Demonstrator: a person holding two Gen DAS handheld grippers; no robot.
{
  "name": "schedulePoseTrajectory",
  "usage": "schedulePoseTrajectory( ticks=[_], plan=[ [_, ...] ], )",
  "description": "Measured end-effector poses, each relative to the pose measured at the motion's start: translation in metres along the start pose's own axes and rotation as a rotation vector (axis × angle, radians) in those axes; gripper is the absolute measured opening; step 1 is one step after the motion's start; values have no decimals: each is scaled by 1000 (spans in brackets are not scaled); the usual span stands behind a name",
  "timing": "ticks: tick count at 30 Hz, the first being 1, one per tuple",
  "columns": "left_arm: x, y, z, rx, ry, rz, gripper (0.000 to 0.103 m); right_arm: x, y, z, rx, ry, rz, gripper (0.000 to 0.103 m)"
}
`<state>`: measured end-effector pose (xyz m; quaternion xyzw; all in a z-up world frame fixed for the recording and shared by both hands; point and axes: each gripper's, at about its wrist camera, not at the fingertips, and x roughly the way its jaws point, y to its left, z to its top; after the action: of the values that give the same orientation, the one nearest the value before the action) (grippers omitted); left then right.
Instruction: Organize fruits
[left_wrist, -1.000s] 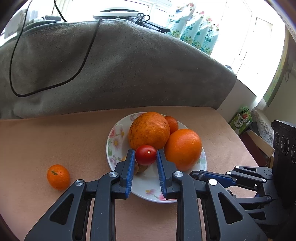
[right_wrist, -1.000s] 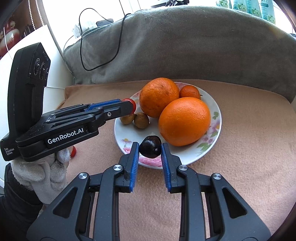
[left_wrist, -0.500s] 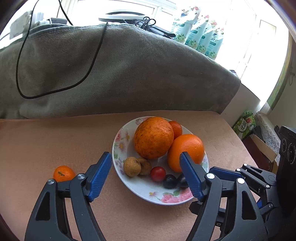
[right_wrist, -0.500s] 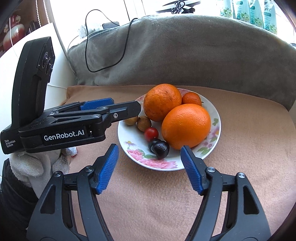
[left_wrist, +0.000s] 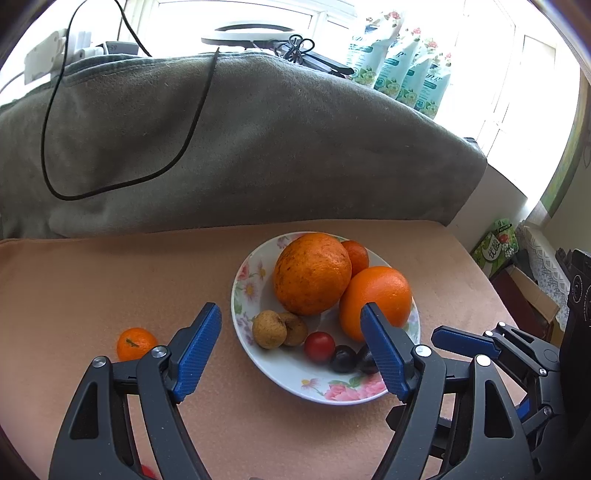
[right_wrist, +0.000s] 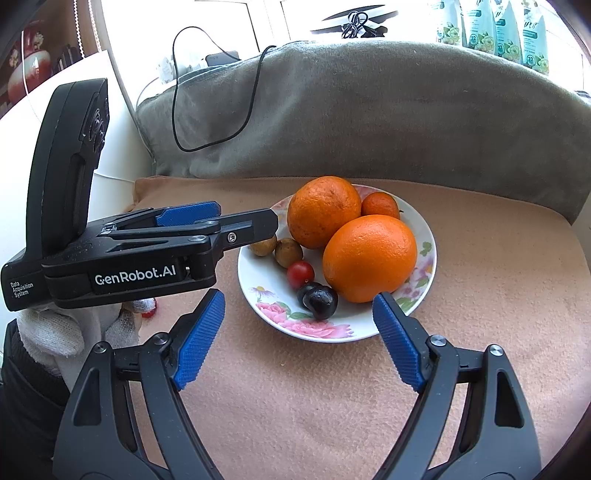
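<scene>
fruits (left_wrist: 312, 273), orange, red and dark, fill flowered plate (left_wrist: 242, 291).

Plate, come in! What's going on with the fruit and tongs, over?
Left tongs open, empty; right tongs open, just widened, empty. Plate holds most fruit. One mandarin on the cloth. Nothing blocking it.

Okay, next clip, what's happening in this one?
A person with a gripper in each hand is gathering fruit onto a floral plate. Both the left gripper and right gripper have just been opening their jaws, with nothing between them now. The cherry tomato and dark plums lie on the plate beside two oranges. One mandarin sits off the plate, on the cloth.
</scene>
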<state>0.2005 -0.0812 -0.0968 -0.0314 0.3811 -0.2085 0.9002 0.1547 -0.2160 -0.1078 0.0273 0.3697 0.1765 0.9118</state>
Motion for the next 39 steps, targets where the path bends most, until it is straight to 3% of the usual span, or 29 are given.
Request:
schedulePoseTrajectory(
  ticks=[19, 39],
  plan=[
    [-10, -2, -1, 1, -23, 11, 78, -13, -5, -4, 22, -11, -10, 85],
    [-48, 15, -21, -31, -85, 54, 78, -32, -1, -9, 63, -60, -15, 85]
  ],
)
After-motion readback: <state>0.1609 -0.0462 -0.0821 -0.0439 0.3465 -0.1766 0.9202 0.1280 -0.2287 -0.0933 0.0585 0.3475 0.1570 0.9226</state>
